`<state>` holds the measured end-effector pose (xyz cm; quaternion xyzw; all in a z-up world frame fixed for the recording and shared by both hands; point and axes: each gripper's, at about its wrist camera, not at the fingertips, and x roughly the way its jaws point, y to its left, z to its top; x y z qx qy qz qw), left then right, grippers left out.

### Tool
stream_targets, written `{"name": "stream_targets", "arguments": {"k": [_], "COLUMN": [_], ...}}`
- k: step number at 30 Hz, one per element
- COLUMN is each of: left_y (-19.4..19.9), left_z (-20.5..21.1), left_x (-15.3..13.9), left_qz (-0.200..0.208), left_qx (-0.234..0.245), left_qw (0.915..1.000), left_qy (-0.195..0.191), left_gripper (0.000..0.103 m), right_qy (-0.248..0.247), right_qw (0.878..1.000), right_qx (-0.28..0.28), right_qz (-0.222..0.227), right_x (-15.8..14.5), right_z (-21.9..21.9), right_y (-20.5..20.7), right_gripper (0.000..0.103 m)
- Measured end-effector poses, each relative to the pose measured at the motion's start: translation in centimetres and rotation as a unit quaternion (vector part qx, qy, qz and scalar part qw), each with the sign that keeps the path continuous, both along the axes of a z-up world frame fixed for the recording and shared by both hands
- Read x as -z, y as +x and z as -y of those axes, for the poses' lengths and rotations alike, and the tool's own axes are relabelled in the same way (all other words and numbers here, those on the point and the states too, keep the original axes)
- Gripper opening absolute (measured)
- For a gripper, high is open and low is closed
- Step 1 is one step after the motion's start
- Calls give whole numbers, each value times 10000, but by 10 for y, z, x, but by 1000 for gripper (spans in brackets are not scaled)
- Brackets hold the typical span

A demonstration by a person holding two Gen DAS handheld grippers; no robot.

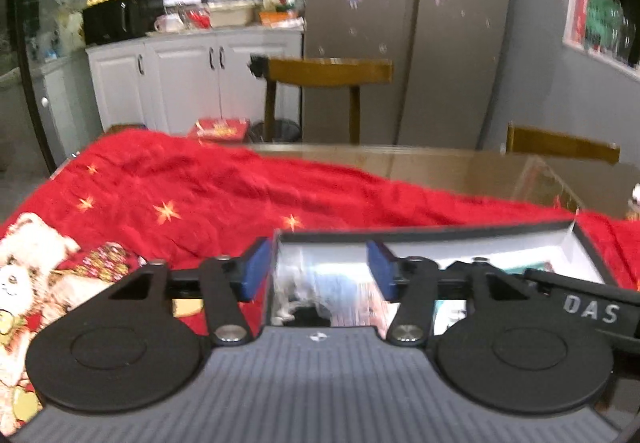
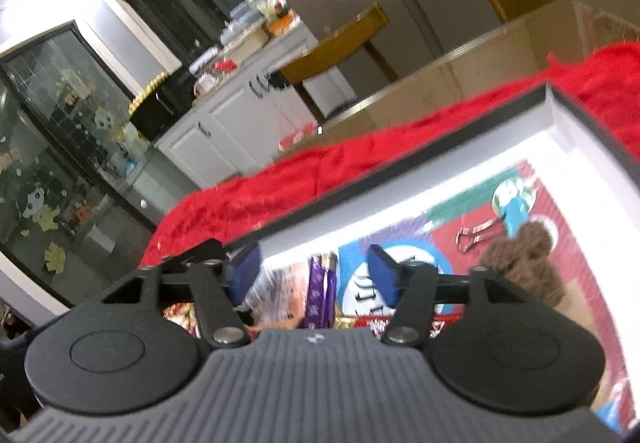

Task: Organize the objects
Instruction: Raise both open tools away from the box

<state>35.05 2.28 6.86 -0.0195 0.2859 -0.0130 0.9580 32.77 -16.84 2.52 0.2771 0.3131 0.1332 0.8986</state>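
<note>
A black-rimmed box with white inner walls (image 1: 576,243) lies on the red cloth (image 1: 208,187). My left gripper (image 1: 318,269) hovers over the box's left end, open. One blue pad is outside the left wall and the other inside, and below the gap a blurred white item (image 1: 296,283) lies in the box. My right gripper (image 2: 314,275) is open above the same box (image 2: 560,123). A purple wrapper (image 2: 320,291) lies below its gap, untouched. A brown fuzzy thing (image 2: 532,259) and metal binder clips (image 2: 476,239) rest on colourful packets in the box.
The red cloth covers most of a glass-topped table (image 1: 460,171); a teddy-bear print (image 1: 28,263) is at its left. Wooden chairs (image 1: 328,71) stand behind the table, then white cabinets (image 1: 180,79) and a grey fridge (image 1: 408,23). The other gripper's black body (image 1: 588,307) crosses the box's right side.
</note>
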Motion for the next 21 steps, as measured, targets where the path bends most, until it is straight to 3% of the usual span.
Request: {"name": "stream_targets", "arguments": {"k": [4, 8, 11, 14, 17, 21], "left_y": [-26, -71, -110, -147, -186, -240], "left_z": [-7, -1, 6, 11, 17, 17], "left_x": [-28, -58, -79, -92, -95, -78], "left_qz": [373, 840, 1181, 1381, 1454, 1425], "left_qx": [-197, -151, -51, -50, -59, -115], "left_qw": [9990, 9963, 9924, 9895, 9888, 9897], "left_qy": [-111, 112, 335, 428, 347, -25], "left_gripper": [75, 80, 84, 86, 91, 96], "right_qy": [49, -222, -373, -549, -799, -1213], "right_qw": [9995, 9964, 9921, 9868, 9811, 9779], "right_qx": [-44, 67, 144, 271, 447, 435], "right_qz": [318, 820, 1190, 1498, 1704, 1646], "right_x": [-26, -60, -85, -100, -100, -74], "right_z": [4, 9, 21, 33, 43, 48], "right_y": [-21, -54, -83, -114, -144, -180], "right_gripper": [88, 92, 102, 103, 103, 103]}}
